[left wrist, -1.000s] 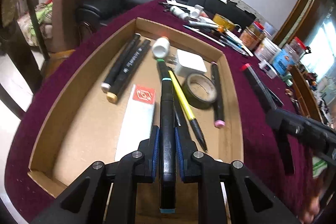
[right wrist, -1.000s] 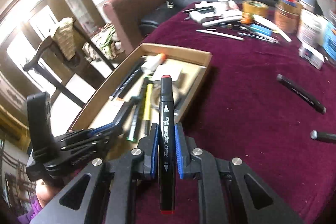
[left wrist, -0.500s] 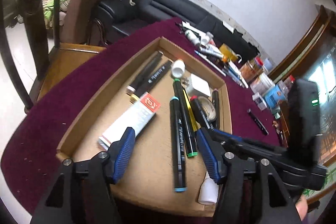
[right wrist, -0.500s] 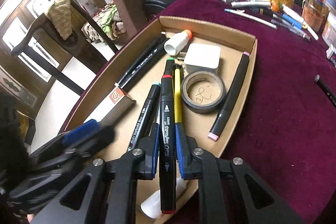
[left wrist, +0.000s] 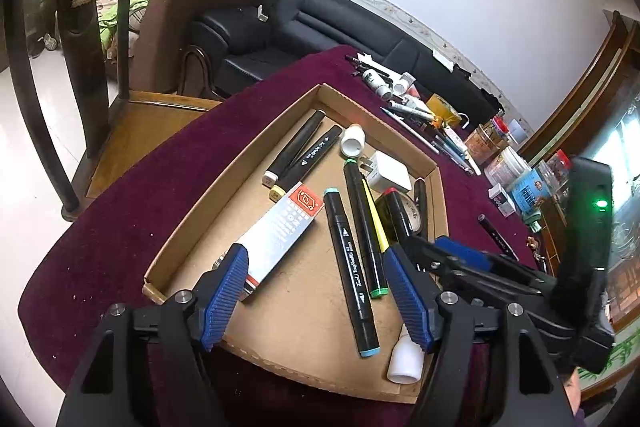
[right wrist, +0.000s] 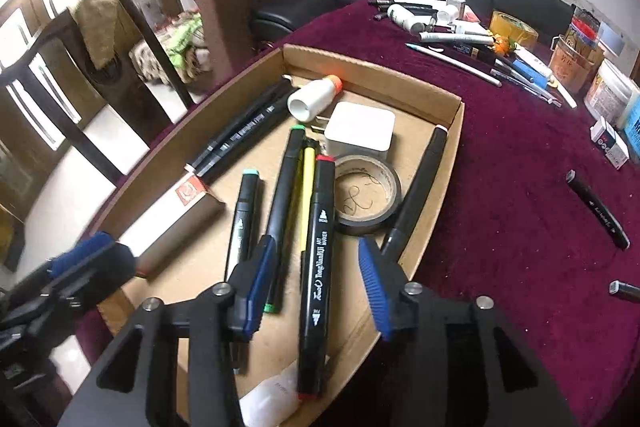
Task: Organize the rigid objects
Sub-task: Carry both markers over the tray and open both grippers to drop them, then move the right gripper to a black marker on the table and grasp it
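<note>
We hold both grippers, left (left wrist: 316, 291) and right (right wrist: 316, 287), spread wide and gripping nothing, above the shallow brown cardboard tray (right wrist: 448, 163). Inside we count six black markers, including the red-capped one (right wrist: 318, 267) between our right fingers, plus one tape roll (right wrist: 366, 199).

black markers (right wrist: 316, 267) with red, teal and green caps lie in a brown cardboard tray (right wrist: 448, 163) on maroon cloth (right wrist: 512, 211).

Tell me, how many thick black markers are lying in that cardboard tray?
6: a side-by-side pair by the white bottle; the teal-capped marker, green-capped marker and red-capped marker mid-tray; a sixth marker beside the tape roll. Others may hide underneath.
</note>
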Demonstrator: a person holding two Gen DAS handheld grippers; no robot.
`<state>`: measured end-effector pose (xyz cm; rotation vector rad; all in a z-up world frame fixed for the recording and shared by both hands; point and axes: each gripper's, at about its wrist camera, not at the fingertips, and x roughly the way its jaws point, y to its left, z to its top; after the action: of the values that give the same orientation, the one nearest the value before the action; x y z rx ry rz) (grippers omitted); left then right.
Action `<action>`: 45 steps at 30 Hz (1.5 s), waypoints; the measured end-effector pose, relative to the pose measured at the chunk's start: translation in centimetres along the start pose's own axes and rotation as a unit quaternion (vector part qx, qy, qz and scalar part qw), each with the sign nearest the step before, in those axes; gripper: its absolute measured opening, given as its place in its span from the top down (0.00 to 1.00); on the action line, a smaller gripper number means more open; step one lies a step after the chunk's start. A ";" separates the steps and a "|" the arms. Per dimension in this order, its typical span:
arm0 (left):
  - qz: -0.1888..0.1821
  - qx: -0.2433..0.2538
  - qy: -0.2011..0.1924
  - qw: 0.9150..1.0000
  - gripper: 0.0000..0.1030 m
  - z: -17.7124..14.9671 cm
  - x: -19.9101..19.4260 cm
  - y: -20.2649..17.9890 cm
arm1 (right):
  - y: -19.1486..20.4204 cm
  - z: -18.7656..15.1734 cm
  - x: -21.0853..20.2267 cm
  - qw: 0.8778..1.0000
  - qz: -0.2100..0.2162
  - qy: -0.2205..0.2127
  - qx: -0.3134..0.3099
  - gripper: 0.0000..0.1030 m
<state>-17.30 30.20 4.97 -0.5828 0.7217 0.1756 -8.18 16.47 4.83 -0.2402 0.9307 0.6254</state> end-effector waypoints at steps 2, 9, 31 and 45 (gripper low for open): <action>0.001 0.000 0.001 1.000 0.28 -0.1 -0.1 -0.1 | -0.2 -0.1 -0.7 1.000 -0.003 -0.012 -0.002 0.49; 0.011 0.012 0.002 1.000 0.28 -0.5 -0.2 -1.0 | -2.0 -0.8 -2.6 0.998 -0.031 -0.049 -0.004 0.43; 0.023 0.101 0.024 0.994 0.27 -2.6 0.8 -9.1 | -11.0 -4.1 -6.0 0.989 -0.119 -0.085 0.024 0.37; 0.018 0.130 0.045 0.990 0.27 -3.9 1.9 -11.5 | -14.6 -4.7 -6.2 0.985 -0.148 -0.076 0.042 0.35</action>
<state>-14.20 18.41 6.44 -0.3309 0.8273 0.0866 -5.30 0.22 6.02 -0.2455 0.7537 0.3242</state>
